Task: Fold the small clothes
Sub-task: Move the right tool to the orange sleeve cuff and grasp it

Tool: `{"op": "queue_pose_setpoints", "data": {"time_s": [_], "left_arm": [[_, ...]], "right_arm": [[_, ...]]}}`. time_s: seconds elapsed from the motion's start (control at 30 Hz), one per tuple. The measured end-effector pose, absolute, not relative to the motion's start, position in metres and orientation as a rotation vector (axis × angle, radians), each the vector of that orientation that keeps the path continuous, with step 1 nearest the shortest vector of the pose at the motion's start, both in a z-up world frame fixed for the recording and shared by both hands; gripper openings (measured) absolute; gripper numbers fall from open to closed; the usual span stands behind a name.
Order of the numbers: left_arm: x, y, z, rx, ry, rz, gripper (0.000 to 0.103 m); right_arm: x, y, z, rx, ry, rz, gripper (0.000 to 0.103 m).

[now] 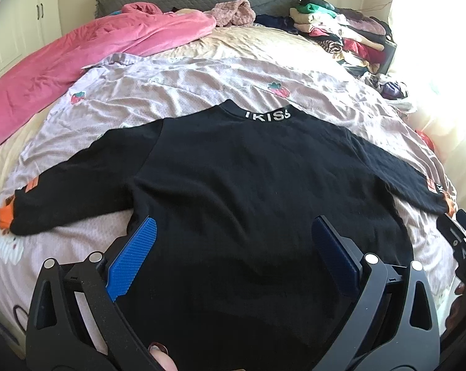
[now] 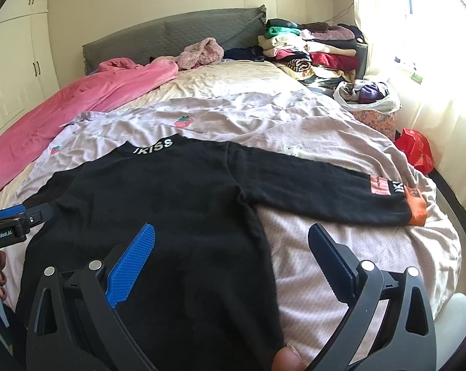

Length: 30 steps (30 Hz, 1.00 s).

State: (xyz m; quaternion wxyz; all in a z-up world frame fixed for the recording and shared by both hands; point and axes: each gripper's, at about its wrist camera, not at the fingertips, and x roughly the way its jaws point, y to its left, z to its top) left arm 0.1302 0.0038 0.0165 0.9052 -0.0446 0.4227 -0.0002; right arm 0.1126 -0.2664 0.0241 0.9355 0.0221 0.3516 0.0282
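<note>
A black sweater [image 1: 248, 179] lay spread flat, back up, across the lower middle of both frames, on a pale lilac strawberry-print sheet [image 1: 177, 89] covering the bed [image 2: 233, 80]. Both sleeves stretched outward, their orange cuffs [image 2: 416, 208] at the far ends, and white lettering ran along the collar [image 1: 267, 114].

The left hand-held gripper [image 1: 233, 256] hovered over the sweater's lower body with its blue pads spread wide, holding nothing. The right hand-held gripper [image 2: 231, 262] was likewise spread wide, one pad over the sweater's right edge and the other over bare sheet.

At the right of the right wrist frame, a white bag [image 2: 367, 95] sat open on a floral box [image 2: 377, 119], with purple and grey cloth bundled inside. Folded clothes [image 2: 313, 48] were stacked in the upper right, beside a grey headboard [image 2: 177, 34]. A pink blanket [image 1: 87, 61] lay along the upper left.
</note>
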Motion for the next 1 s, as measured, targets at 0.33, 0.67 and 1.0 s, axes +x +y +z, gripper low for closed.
{"op": "queue_pose_setpoints", "data": {"time_s": [0.33, 0.67, 1.0], "left_arm": [[0.170, 0.003, 0.027, -0.086, 0.865, 0.003, 0.094], [0.217, -0.009, 0.030, -0.041, 0.879, 0.010, 0.094], [0.252, -0.030, 0.019, -0.020, 0.910, -0.046, 0.094]], "right_arm": [[0.145, -0.293, 0.034, 0.022, 0.698, -0.029, 0.099], [0.175, -0.342, 0.030, 0.077, 0.716, -0.116, 0.099], [0.193, -0.408, 0.021, 0.160, 0.738, -0.215, 0.099]]}}
